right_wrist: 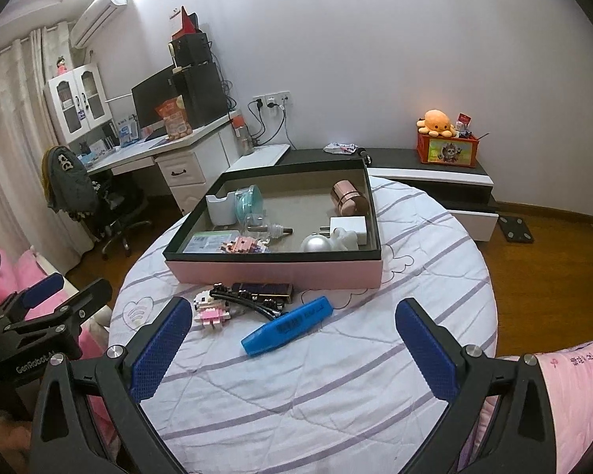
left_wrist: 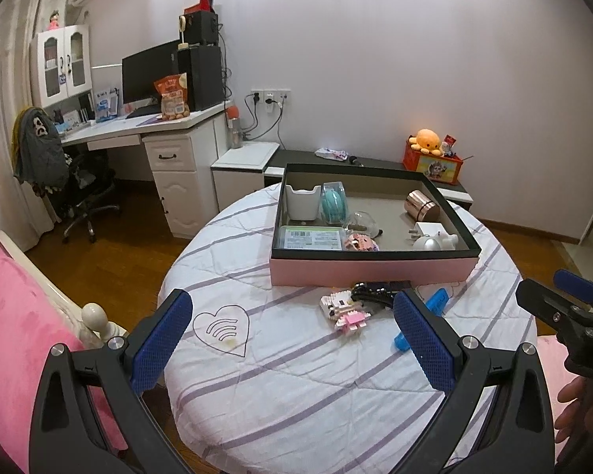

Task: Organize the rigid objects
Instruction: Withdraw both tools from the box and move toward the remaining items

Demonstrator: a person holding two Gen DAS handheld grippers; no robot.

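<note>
Both grippers [right_wrist: 292, 339] short of blue marker [right_wrist: 288, 325]

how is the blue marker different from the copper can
The blue marker lies flat on the cloth, outside the box; the copper can sits inside it, near the back. The marker is long, slim and matte blue plastic; the can is short, stubby and shiny. Neither is held.

Tabletop [right_wrist: 336, 387]: round, covered in white quilted cloth with purple stripes.
Far side: pink box [right_wrist: 280, 270] with a black rim.
Near the box: pink-and-white brick figure [right_wrist: 211, 310], black cable bundle [right_wrist: 257, 300], dark flat board [right_wrist: 265, 290].
Nearer, right of these: blue marker [right_wrist: 288, 326], lying diagonally.
</note>
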